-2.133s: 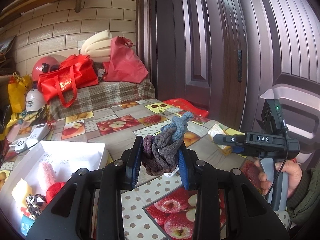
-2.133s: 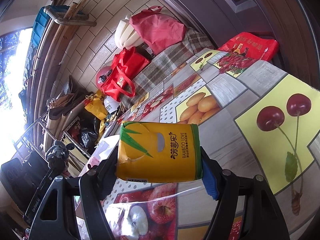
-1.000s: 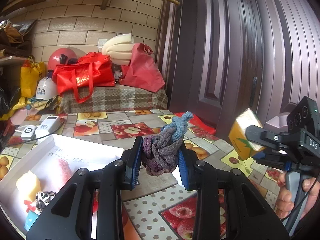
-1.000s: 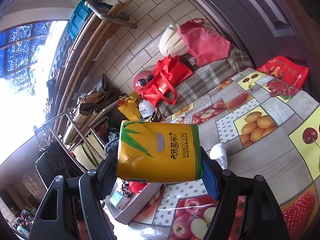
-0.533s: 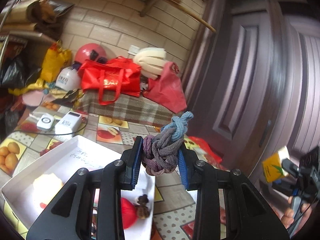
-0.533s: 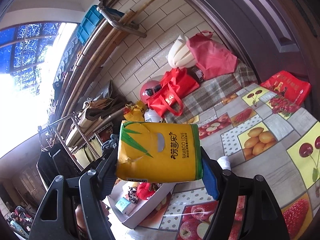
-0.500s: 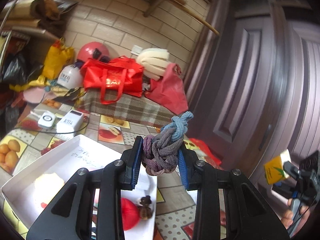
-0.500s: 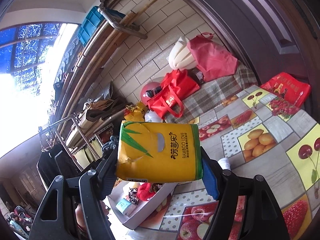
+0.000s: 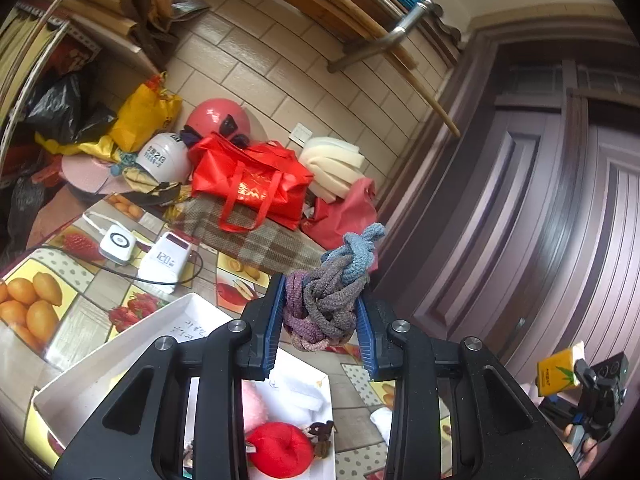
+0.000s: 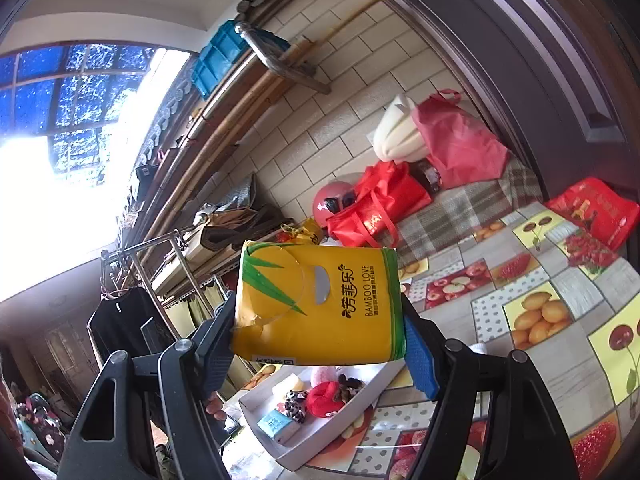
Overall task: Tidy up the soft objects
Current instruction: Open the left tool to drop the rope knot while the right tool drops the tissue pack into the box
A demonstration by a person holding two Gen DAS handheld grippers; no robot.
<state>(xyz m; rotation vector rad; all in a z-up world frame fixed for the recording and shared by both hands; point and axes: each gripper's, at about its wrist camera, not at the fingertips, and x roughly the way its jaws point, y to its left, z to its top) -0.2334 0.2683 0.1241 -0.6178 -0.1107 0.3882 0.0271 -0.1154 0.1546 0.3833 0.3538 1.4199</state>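
white box (image 9: 120,344) partly hidden behind left gripper (image 9: 320,320)

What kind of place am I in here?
Probably a home entryway used for storage: a fruit-print table near a dark panelled door, helmets and red bags piled by a tiled wall, cluttered metal shelving.

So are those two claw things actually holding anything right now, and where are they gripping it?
Yes. The left gripper squeezes a knotted bundle of hair ties around its lower half. The right gripper clamps a yellow tissue pack by its two ends.
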